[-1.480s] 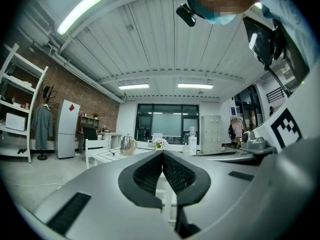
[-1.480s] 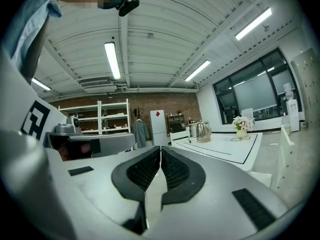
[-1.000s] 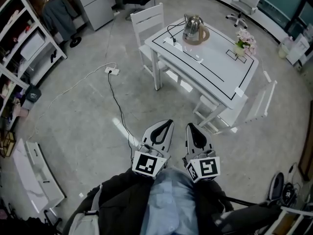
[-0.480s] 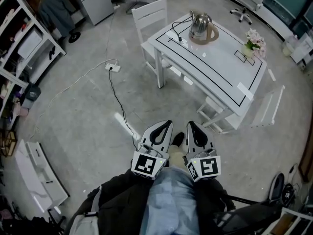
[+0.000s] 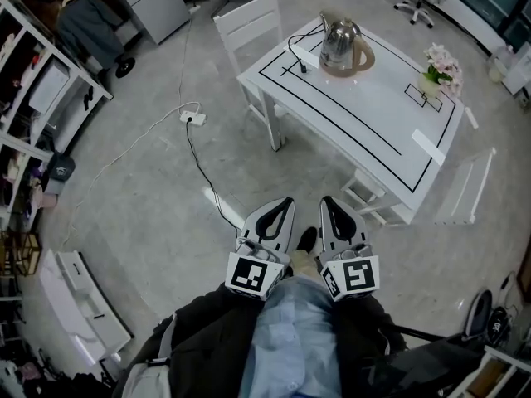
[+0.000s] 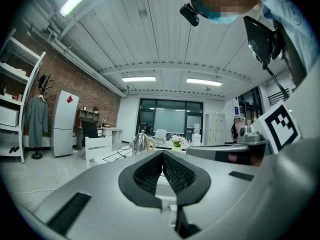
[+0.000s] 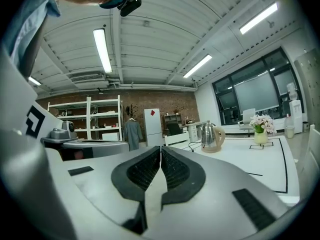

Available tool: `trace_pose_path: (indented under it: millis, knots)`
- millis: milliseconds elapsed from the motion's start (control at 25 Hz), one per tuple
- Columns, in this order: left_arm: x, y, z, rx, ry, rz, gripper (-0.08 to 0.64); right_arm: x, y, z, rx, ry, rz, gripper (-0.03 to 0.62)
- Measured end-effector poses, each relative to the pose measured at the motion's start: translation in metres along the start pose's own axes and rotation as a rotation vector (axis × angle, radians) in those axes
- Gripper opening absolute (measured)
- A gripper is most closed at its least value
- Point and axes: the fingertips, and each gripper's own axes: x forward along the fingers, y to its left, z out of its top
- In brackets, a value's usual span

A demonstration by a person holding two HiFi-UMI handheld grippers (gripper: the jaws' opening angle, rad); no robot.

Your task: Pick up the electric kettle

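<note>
A steel electric kettle (image 5: pixel 342 43) with a beige handle stands on its base at the far corner of a white table (image 5: pixel 365 118); it also shows small in the left gripper view as the kettle (image 6: pixel 140 143) and in the right gripper view as the kettle (image 7: pixel 209 136). My left gripper (image 5: pixel 276 216) and right gripper (image 5: pixel 331 215) are held side by side close to my body, well short of the table. Both are shut with nothing between the jaws, as seen at the left gripper (image 6: pixel 162 157) and right gripper (image 7: pixel 160 153).
A white chair (image 5: pixel 249 25) stands at the table's far side, another chair (image 5: pixel 465 191) at its near right. A flower vase (image 5: pixel 440 63) sits on the table. A power strip (image 5: pixel 193 118) with cables lies on the floor. Shelving (image 5: pixel 37 89) lines the left.
I have walked toward the table: it and the kettle now sit larger and closer in the head view. Both grippers stay shut and side by side.
</note>
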Motion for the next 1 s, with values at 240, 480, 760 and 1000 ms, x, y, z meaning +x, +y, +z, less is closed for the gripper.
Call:
trace_pose_path:
  millis: [240, 480, 760, 1000]
  knots:
    - [0.052, -0.003, 0.013, 0.036, 0.011, -0.054, 0.008, 0.020, -0.044, 0.019, 0.030, -0.026, -0.054, 0.018]
    - [0.104, -0.013, 0.027, 0.094, 0.013, -0.104, 0.008, 0.038, -0.090, 0.030, 0.048, -0.072, -0.069, 0.018]
    - [0.139, -0.017, 0.033, 0.134, 0.036, -0.118, 0.008, 0.053, -0.121, 0.038, 0.082, -0.115, -0.074, 0.018]
    - [0.163, -0.012, 0.027, 0.142, 0.056, -0.151, 0.008, 0.070, -0.141, 0.036, 0.104, -0.116, -0.106, 0.018]
